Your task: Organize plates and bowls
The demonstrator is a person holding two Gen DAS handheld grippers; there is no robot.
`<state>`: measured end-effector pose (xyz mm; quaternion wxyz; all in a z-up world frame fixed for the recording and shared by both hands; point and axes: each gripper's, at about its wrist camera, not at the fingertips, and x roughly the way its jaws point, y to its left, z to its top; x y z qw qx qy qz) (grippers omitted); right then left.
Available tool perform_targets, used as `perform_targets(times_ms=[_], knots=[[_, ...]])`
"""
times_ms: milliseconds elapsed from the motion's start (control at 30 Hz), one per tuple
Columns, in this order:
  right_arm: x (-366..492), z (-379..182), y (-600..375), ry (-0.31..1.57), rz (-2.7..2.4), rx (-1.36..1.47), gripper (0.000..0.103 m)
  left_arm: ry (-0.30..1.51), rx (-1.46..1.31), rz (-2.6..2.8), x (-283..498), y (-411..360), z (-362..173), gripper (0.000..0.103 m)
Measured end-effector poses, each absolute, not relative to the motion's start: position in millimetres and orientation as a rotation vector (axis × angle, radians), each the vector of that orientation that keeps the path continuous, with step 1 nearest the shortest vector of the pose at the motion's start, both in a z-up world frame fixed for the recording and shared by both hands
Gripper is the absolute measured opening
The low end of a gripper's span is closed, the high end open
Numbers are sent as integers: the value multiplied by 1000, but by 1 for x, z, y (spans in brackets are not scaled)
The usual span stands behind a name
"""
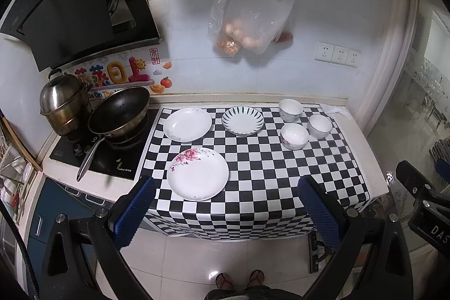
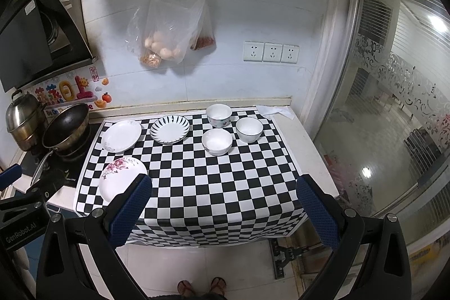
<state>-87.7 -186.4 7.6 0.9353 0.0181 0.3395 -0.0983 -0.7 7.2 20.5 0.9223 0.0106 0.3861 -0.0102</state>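
**White dishes all lying ahead, floral plate nearest your left side**

From the left wrist view, you are holding the left hand-held gripper [image 1: 225, 212] back from the counter [image 1: 362, 148], out over the floor, with its blue pads spread wide and nothing between them. The floral plate [image 1: 197, 173] is lying flat on the checkered cloth [image 1: 261, 173], straight ahead and slightly left of the gap between the fingers, and it is the closest dish to you. Farther back you are facing the plain white plate [image 1: 187, 124] and, to its right, the striped plate [image 1: 242, 121]. Three bowls are standing upright at the far right: the back bowl [image 1: 290, 109], the rimmed bowl [image 1: 320, 125] and the front bowl [image 1: 294, 135], close together, though I cannot tell whether they touch.

From the right wrist view, you are holding the right hand-held gripper [image 2: 223, 211] equally wide apart and empty, also short of the counter's front edge. Here the floral plate [image 2: 118, 176] is sitting off to the left, partly hidden behind the left finger, while the front bowl [image 2: 216, 141], rimmed bowl [image 2: 249, 129] and back bowl [image 2: 218, 115] are lying nearly dead ahead.

Judging from this, your left hand is better placed for the plates and your right for the bowls. Being round, the dishes have no long axis to match, so I would only mind reaching forward and down to a rim.
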Motion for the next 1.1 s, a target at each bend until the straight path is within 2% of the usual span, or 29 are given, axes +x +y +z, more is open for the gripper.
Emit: perform_targets(times_ms=[533,733,800,933,1100], knots=[[-84,3,-183,691,-210,71,103,791,55,-29,4,12,16,103],[-69,-10,-178,699,-184,121,103,797,29,-23,23,34,-4,103],[-55,-25,-174,709,-141,147,103,814,8,-8,40,53,-21,103],[-5,-81,-159,843,-43,182,103,852,20,82,75,89,-67,103],[74,-176,-132,1042,94,221,103,1047,-3,84,139,129,-149,103]])
